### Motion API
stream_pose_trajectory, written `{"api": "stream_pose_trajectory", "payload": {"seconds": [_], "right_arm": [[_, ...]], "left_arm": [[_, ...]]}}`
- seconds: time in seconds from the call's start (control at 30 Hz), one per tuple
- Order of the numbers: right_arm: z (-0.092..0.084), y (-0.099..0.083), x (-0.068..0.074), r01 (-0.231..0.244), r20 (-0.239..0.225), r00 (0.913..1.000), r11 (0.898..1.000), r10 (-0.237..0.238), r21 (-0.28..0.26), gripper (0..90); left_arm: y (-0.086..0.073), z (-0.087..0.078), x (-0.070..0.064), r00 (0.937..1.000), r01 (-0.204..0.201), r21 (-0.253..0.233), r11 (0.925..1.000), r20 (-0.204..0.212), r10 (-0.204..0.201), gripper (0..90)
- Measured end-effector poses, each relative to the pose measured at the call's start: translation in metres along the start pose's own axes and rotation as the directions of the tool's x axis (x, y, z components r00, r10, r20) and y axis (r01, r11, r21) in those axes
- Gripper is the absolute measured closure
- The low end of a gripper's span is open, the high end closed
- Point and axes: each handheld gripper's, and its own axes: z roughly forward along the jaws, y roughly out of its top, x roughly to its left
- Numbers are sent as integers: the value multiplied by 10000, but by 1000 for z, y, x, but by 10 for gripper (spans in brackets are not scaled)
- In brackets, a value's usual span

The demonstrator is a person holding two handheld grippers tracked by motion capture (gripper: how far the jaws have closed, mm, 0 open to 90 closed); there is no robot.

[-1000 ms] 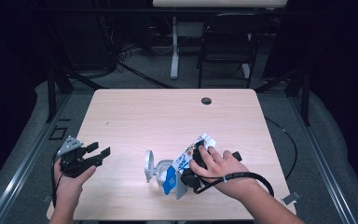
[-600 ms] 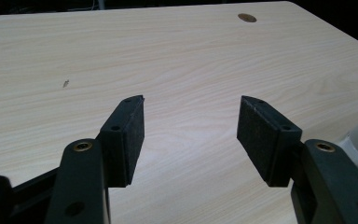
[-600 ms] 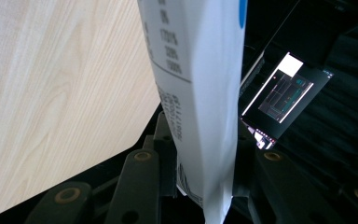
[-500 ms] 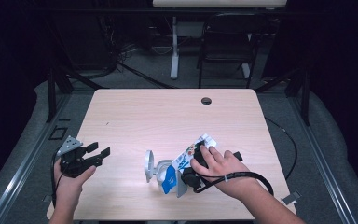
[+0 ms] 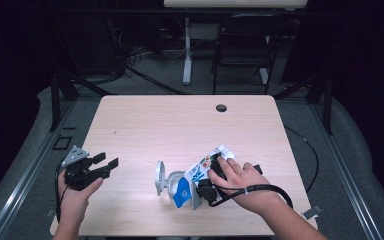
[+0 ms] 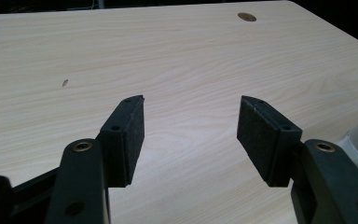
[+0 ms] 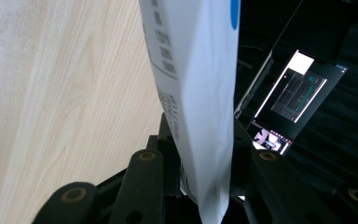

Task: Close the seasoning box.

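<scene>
No text can be read: the print on the white carton (image 7: 191,93) is too blurred to make out.

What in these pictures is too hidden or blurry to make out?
- Right gripper, high view: the hand covers most of it.
- Carton, right gripper view: its print is too blurred to read, and the frame cuts off its top.
- White stand, high view: the carton hides its right part.
- White stand, left gripper view: only a corner shows at the right edge, behind a jaw.

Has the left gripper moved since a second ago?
No. The left gripper sits in the same spot near the table's left edge, jaws open.
</scene>
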Motion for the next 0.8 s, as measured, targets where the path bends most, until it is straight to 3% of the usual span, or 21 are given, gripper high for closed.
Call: {"api": "stream_pose_trajectory", "payload": {"seconds": [0.4,0.8], "right_arm": [[-1,-2,5,-665,-232,9976,9970,656,-397,775],[3,-6,9,-1641,-528,9856,9838,1606,-720,831]], "left_arm": [[0,2,-1,10000,-40,54,10000,-3,40,419],[0,2,-2,10000,-58,109,9999,-29,58,419]]}}
